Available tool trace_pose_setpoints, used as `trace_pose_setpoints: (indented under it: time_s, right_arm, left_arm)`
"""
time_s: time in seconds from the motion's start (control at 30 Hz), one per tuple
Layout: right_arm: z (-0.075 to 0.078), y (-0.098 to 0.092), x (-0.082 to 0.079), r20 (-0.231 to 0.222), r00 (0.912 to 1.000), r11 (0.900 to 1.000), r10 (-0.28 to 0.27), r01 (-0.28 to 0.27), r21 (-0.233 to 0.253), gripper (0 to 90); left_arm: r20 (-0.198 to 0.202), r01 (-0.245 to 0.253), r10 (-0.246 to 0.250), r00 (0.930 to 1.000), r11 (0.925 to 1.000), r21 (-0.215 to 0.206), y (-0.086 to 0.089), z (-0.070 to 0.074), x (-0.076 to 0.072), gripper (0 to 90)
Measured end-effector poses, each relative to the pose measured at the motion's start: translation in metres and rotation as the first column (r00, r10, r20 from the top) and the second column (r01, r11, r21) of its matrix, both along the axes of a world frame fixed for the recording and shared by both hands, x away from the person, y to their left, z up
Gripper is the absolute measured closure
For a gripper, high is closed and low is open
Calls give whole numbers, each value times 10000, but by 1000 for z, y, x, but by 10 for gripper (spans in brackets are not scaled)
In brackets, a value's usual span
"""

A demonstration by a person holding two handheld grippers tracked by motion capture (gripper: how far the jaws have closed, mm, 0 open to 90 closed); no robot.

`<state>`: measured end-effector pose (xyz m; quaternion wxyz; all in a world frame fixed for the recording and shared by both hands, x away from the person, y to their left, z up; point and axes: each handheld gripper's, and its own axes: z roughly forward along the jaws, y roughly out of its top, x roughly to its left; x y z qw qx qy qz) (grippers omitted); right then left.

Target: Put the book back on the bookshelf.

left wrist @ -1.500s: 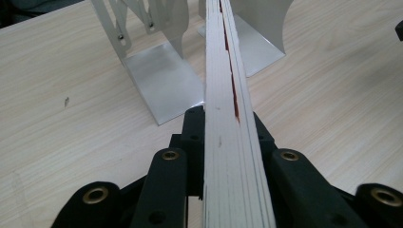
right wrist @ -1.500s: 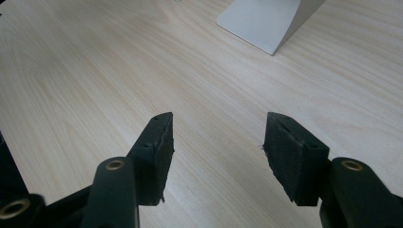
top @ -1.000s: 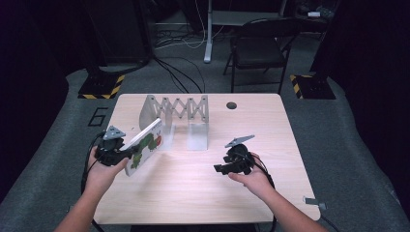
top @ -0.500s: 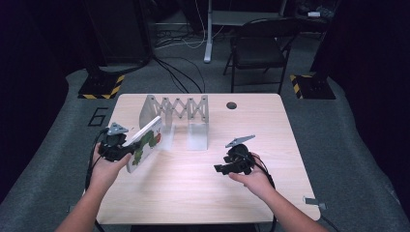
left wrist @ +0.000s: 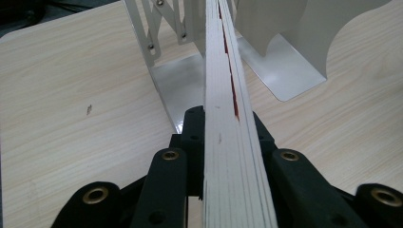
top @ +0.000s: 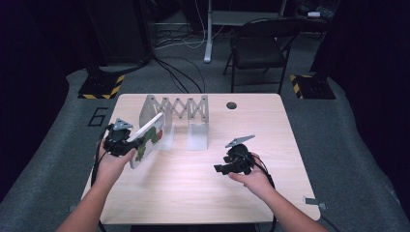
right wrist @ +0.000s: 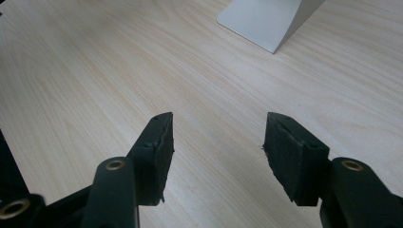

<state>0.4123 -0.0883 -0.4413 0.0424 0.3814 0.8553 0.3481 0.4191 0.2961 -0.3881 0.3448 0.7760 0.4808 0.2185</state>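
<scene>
A thin white book point(top: 147, 138) with a green and red picture on its cover is held tilted at the table's left, my left gripper point(top: 126, 143) shut on its lower edge. Seen edge-on in the left gripper view, the book point(left wrist: 227, 118) runs between the two black jaws toward a white metal expanding book rack point(top: 177, 116). The book's far end is next to the rack's left plate point(left wrist: 161, 57). My right gripper point(top: 223, 168) rests low over the table's right half, open and empty, and the right gripper view shows its pads point(right wrist: 160, 148) wide apart over bare wood.
The rack's right end plate point(top: 197, 134) stands mid-table, its foot point(right wrist: 263, 19) ahead of my right gripper. A round cable hole point(top: 231, 105) sits near the far edge. A folding chair point(top: 256, 46) and cables lie beyond the table.
My left gripper has drawn the book a little left and back from the rack and stood it slightly steeper. The right gripper has not moved.
</scene>
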Motion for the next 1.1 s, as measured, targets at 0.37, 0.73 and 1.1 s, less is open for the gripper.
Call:
trace_pose_setpoints:
  time_s: [0.37,0.73,1.1]
  right_arm:
    - [1,-1,-2,-9,10000,10000,-3,3,51,432]
    - [1,-1,-3,153,9999,10000,1,-1,-8,432]
    - [-1,-2,-3,61,10000,10000,-37,37,69,432]
  left_arm:
    - [13,-204,204,9998,9998,-44,-6,-4,10,756]
    - [-56,-459,459,9989,9989,-103,-6,-11,15,755]
    - [-104,-600,599,9981,9982,-47,-8,-18,23,756]
